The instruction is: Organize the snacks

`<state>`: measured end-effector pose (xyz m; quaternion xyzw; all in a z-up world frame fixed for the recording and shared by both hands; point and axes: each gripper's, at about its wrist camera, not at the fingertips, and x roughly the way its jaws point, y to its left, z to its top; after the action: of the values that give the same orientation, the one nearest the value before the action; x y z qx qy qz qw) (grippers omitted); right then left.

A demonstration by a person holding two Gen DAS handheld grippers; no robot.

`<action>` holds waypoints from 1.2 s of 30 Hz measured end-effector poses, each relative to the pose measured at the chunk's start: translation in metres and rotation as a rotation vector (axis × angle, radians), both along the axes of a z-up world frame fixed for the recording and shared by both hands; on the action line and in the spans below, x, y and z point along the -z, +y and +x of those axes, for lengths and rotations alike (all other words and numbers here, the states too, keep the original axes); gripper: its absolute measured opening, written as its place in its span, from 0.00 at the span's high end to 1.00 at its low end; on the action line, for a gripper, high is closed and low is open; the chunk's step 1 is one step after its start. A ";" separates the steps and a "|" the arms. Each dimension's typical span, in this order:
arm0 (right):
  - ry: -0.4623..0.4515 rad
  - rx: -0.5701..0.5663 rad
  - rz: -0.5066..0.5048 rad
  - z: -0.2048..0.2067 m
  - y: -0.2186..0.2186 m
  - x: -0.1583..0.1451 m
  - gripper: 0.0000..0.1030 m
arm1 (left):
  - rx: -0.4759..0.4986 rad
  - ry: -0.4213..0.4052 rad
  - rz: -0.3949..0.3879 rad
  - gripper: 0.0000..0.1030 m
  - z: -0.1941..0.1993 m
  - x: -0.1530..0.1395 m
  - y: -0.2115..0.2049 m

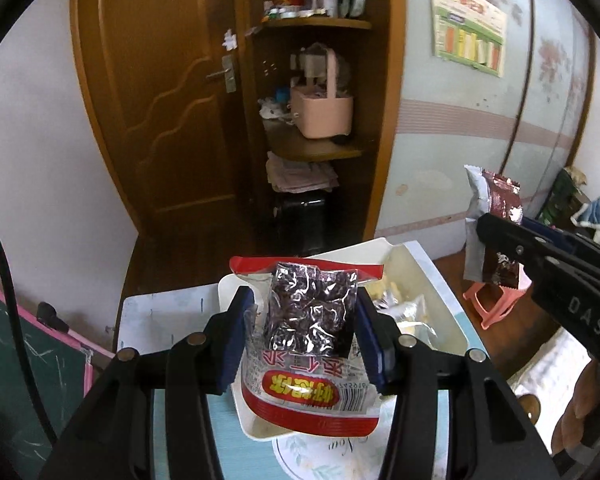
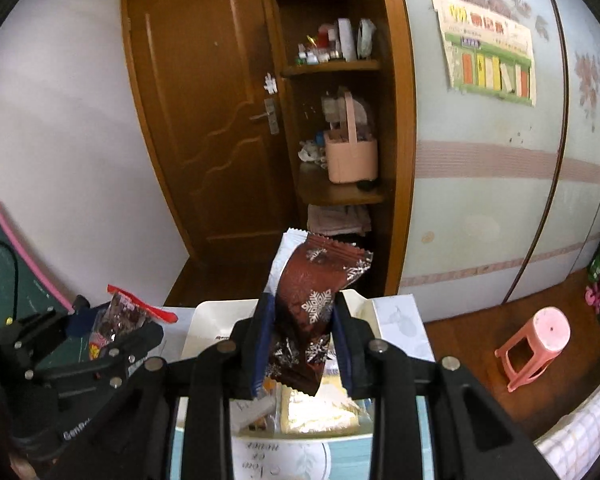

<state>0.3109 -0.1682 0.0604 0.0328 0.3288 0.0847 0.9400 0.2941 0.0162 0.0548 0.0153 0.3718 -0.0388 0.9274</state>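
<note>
1. My left gripper (image 1: 304,334) is clamped on a clear snack packet with red ends (image 1: 312,344); its blue pads (image 1: 236,340) press on both sides of the packet, which shows dark, shiny, crinkled pieces inside and a red and yellow label at the near end.
2. My right gripper (image 2: 302,344) is clamped on a brown wrapper printed with silver snowflakes (image 2: 314,300). The wrapper stands up between the pads, with a white-backed wrapper (image 2: 282,260) pressed against its left side.
3. Both packets hang in the air above a white tray (image 1: 440,292). In the tray lie more snacks: pale yellow and silvery wrappers (image 2: 320,408) directly under the right gripper.
4. The tray sits on a table with a pale blue, leaf-patterned top (image 1: 324,460).
5. From the left wrist view, the right gripper (image 1: 496,224) shows at the right edge with its brown wrapper; from the right wrist view, the left gripper (image 2: 116,332) shows at the lower left with its red-ended packet.
6. Farther out, a pink plastic stool (image 2: 536,344) stands on the brown floor to the right.
7. Behind the table are a brown wooden door (image 1: 168,92) and open shelves holding a pink basket (image 1: 322,108).
8. A chalkboard with a pink frame (image 1: 16,320) leans at the left.
</note>
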 end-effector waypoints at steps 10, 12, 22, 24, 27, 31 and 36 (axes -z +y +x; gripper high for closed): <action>0.121 0.001 -0.054 0.060 0.024 0.038 0.66 | -0.088 0.046 -0.001 0.01 0.040 0.042 0.015; 0.149 -0.001 -0.038 0.062 0.024 0.045 0.52 | -0.080 0.085 -0.017 0.01 0.045 0.049 0.018; 0.156 -0.002 -0.006 0.054 0.021 0.049 0.39 | -0.042 0.148 0.000 0.01 0.042 0.064 0.012; 0.156 -0.003 -0.009 0.051 0.022 0.048 0.39 | -0.039 0.145 0.007 0.01 0.037 0.061 0.012; 0.158 -0.005 -0.009 0.045 0.021 0.046 0.39 | -0.033 0.134 0.014 0.01 0.030 0.056 0.010; 0.153 -0.008 -0.006 0.031 0.020 0.040 0.39 | -0.035 0.122 0.014 0.01 0.015 0.045 0.009; 0.130 -0.012 0.005 0.004 0.018 0.024 0.39 | -0.040 0.103 -0.005 0.01 -0.015 0.028 0.014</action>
<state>0.3145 -0.1497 0.0366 0.0386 0.3893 0.0889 0.9160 0.2791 0.0301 0.0269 0.0037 0.4191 -0.0220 0.9077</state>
